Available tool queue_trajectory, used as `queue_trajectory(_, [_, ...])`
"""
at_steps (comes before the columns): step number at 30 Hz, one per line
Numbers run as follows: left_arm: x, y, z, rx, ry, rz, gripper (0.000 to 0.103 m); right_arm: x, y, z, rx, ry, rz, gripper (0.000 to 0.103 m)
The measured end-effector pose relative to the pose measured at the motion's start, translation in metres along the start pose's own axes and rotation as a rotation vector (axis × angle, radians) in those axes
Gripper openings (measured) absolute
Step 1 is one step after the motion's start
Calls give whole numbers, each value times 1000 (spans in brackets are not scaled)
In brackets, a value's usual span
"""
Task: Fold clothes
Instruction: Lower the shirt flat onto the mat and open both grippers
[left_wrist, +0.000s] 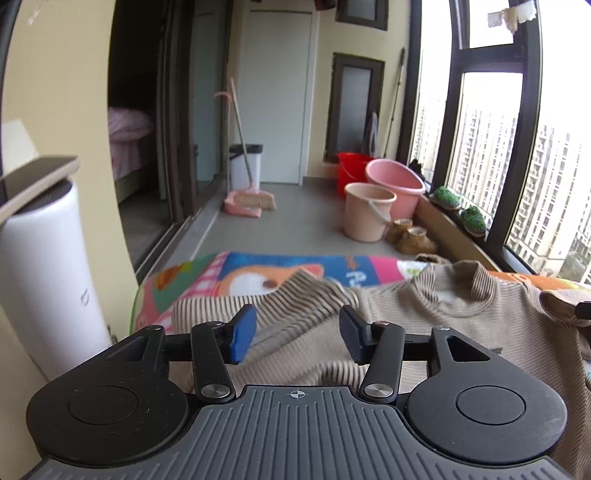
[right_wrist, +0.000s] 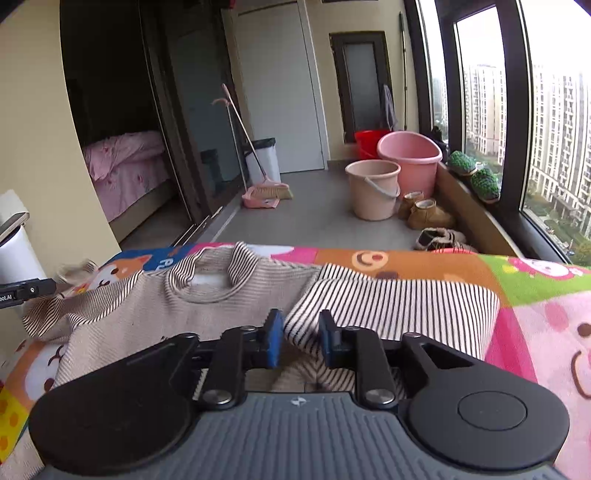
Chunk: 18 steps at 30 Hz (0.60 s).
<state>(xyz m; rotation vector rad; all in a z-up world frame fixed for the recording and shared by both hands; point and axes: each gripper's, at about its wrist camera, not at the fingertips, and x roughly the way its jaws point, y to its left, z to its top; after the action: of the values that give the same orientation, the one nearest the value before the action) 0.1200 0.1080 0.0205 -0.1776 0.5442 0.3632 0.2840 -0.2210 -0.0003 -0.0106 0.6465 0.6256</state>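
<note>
A beige ribbed sweater (left_wrist: 424, 317) with a turtleneck collar lies on a colourful cartoon mat (left_wrist: 280, 273). My left gripper (left_wrist: 297, 332) is open just above the sweater's left sleeve (left_wrist: 221, 306), holding nothing. In the right wrist view the sweater (right_wrist: 192, 310) lies collar away from me, its striped right sleeve (right_wrist: 391, 306) folded across the mat (right_wrist: 535, 332). My right gripper (right_wrist: 301, 338) is partly open, with the sleeve's edge lying between the pads; they do not pinch it.
A white cylinder appliance (left_wrist: 40, 280) with a phone on top stands left of the mat. On the floor beyond are pink buckets (right_wrist: 373, 188), a red bucket (right_wrist: 369, 142), boots (right_wrist: 428, 214), a broom with dustpan (right_wrist: 266, 192) and a bin (right_wrist: 264, 158). Windows run along the right.
</note>
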Motion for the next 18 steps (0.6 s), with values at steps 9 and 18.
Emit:
queue_trajectory(9, [-53,-15,-24,1,59,-88,94,-61,3,-31,206,32,82,100])
queue_trajectory(18, [-145,-64,-26,28,91,-196,103,-150,61,-46,182,41,158,103])
